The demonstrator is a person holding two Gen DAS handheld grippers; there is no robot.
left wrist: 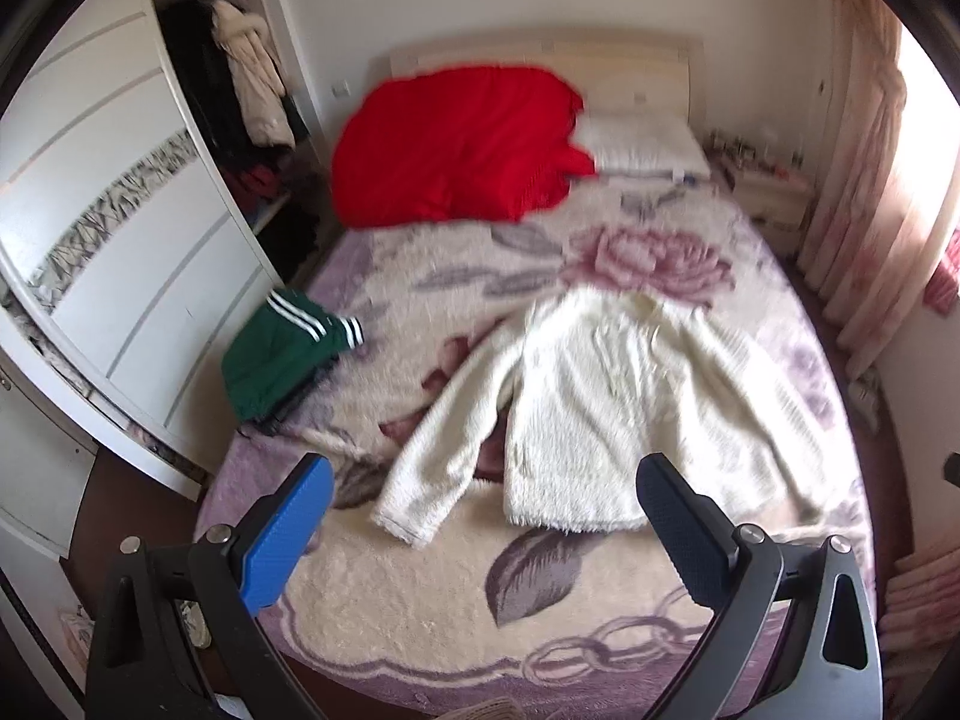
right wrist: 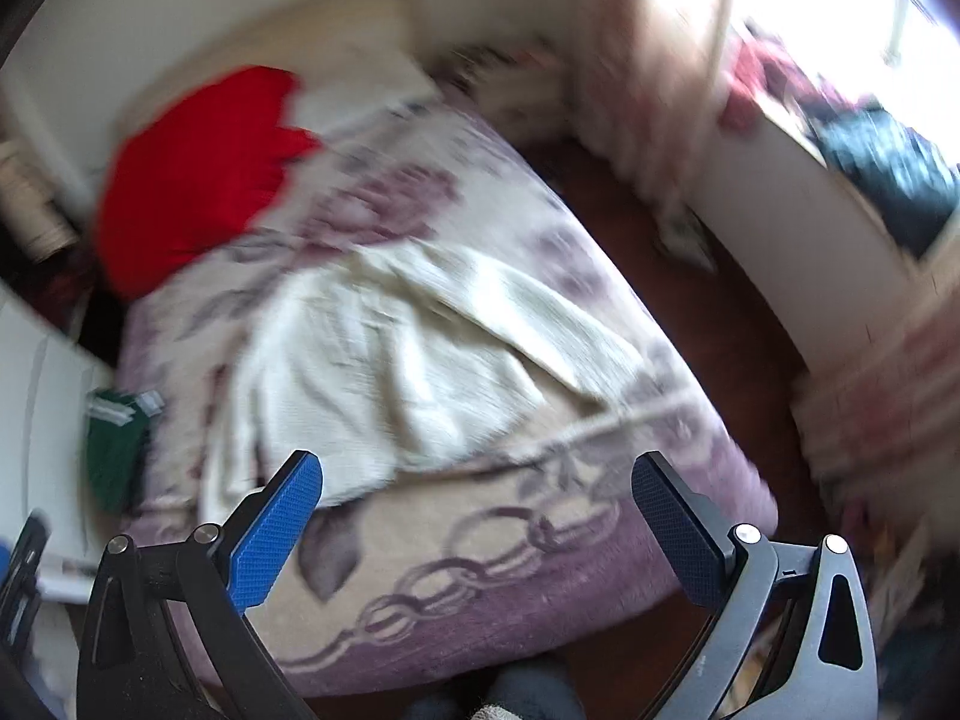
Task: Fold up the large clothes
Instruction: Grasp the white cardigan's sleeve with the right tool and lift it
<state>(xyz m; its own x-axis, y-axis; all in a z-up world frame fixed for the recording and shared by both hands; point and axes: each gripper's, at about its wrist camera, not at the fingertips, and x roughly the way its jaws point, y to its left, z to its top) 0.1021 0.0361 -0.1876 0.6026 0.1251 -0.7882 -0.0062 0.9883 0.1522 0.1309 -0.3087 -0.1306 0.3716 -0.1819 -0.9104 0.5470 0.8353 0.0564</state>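
A fluffy white sweater (left wrist: 606, 408) lies spread flat on the bed, one sleeve (left wrist: 438, 450) stretched toward the near left. The right wrist view, which is blurred, shows the same sweater (right wrist: 384, 354) rumpled, with a fold across its right side. My left gripper (left wrist: 486, 480) hovers open above the bed's near edge, short of the sweater's hem, nothing between its fingers. My right gripper (right wrist: 477, 480) is open too, held over the bed's near corner just in front of the sweater's hem.
The bed carries a floral plush blanket (left wrist: 420, 588), a red quilt (left wrist: 456, 144) and a pillow (left wrist: 642, 144) at the head. A folded green garment with white stripes (left wrist: 282, 354) sits at the bed's left edge. A wardrobe (left wrist: 120, 228) stands left, curtains (left wrist: 858, 180) right.
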